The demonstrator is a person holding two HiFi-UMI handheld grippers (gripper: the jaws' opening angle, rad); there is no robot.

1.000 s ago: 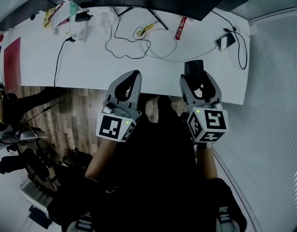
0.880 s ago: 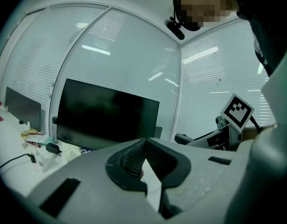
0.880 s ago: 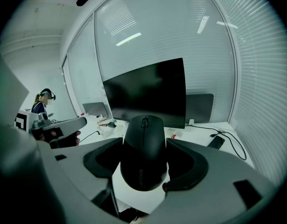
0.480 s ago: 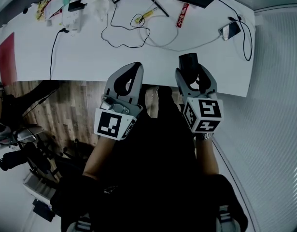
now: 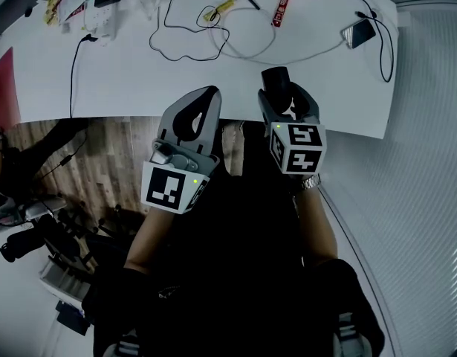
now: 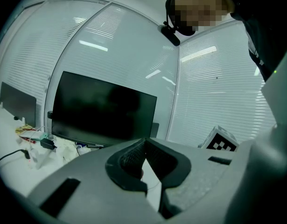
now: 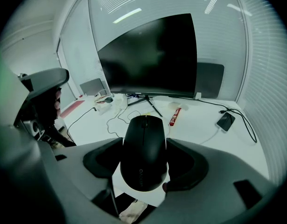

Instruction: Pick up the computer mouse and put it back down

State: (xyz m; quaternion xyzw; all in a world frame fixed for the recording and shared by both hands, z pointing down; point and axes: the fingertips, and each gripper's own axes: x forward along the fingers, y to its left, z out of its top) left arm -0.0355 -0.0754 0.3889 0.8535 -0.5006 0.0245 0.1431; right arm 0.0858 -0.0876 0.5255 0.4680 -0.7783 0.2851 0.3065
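Over the white desk's (image 5: pixel 139 73) near edge, my right gripper (image 5: pixel 285 103) clamps the black computer mouse (image 7: pixel 144 148) by its flanks. The left gripper's (image 6: pixel 144 147) jaws are closed and empty. I judge it light, rigid, slick-shelled.

Bare table (image 5: pixel 131 80) open to you ahead and left of your right claw (image 5: pixel 278 84), loose cables (image 5: pixel 191 50) sprawled upper middle, phone (image 5: pixel 360 33) upper right, clutter (image 5: pixel 83 2) upper left.

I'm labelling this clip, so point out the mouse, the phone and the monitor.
mouse (image 7: pixel 144 150), right gripper view, top shell.
phone (image 7: pixel 226 121), right gripper view, its screen.
monitor (image 7: pixel 152 59), right gripper view, dark screen.
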